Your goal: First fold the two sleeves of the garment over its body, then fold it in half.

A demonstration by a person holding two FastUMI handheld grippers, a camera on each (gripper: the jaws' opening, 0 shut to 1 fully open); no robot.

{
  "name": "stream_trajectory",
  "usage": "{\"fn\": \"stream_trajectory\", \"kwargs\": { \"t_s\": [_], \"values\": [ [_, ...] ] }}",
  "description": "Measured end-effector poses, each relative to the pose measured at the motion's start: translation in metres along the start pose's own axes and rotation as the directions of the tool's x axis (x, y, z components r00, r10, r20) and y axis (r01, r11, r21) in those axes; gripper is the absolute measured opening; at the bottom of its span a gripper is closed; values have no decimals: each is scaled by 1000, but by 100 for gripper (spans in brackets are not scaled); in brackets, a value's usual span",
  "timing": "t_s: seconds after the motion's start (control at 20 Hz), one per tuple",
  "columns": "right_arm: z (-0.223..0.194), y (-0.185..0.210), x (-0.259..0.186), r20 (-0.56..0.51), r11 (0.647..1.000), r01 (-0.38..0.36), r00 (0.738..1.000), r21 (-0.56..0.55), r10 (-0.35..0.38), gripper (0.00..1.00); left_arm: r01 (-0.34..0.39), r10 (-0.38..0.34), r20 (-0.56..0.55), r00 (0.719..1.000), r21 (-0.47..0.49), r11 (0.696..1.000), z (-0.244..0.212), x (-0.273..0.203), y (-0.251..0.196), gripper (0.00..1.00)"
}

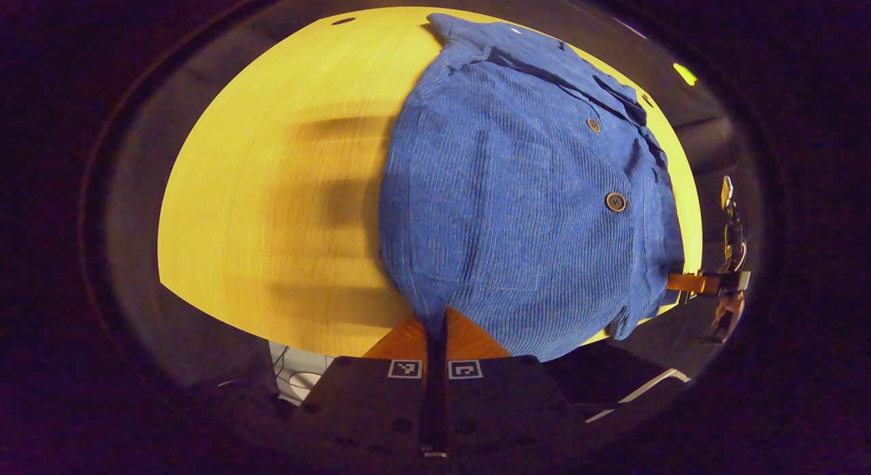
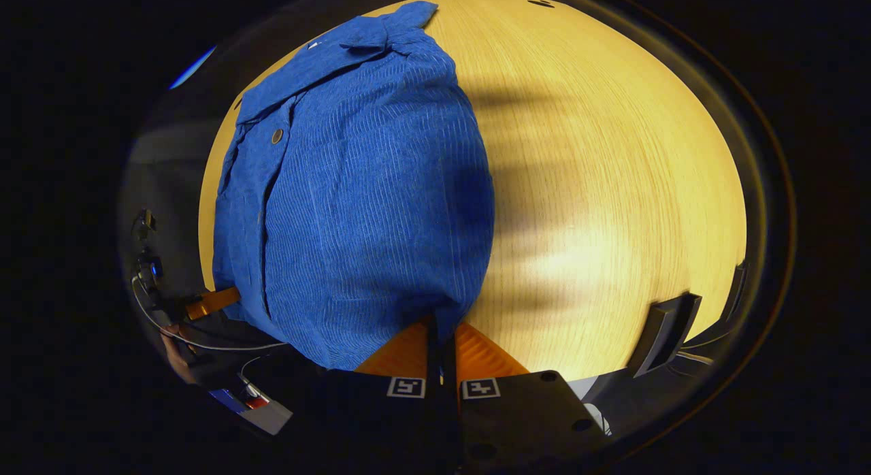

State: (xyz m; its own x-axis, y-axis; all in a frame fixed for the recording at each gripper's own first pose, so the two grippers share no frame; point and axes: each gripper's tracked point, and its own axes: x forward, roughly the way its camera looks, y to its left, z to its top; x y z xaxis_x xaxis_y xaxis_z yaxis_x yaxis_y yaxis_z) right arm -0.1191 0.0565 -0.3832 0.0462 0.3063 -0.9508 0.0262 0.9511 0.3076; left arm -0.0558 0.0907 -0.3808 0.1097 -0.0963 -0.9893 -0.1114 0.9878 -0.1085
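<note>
Left gripper view: the left claw (image 1: 435, 325) is clenched on the near hem of the blue corduroy garment (image 1: 517, 203), both fingers pinching the cloth. Ahead of it the garment lies on the yellow bench (image 1: 272, 189), buttons (image 1: 615, 201) up, collar farthest away. Off to its right, the right claw (image 1: 680, 282) grips the same hem. Right gripper view: the right claw (image 2: 440, 339) is likewise pinched on the hem, garment (image 2: 354, 189) stretching ahead, bare bench (image 2: 612, 189) to its right.
</note>
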Motion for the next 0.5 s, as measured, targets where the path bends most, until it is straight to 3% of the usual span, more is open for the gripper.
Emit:
{"fn": "stream_trajectory", "kwargs": {
  "t_s": [0.25, 0.5],
  "values": [
    [18, 23, -48, 104, 997, -33, 994, -74, 40, 5, 70, -69, 93, 993, -7, 998, 15, -35, -3, 0],
    [64, 54, -109, 248, 991, -70, 964, -111, 96, 5, 102, -104, 174, 979, 19, 995, 35, -63, -7, 0]
  ]
}}
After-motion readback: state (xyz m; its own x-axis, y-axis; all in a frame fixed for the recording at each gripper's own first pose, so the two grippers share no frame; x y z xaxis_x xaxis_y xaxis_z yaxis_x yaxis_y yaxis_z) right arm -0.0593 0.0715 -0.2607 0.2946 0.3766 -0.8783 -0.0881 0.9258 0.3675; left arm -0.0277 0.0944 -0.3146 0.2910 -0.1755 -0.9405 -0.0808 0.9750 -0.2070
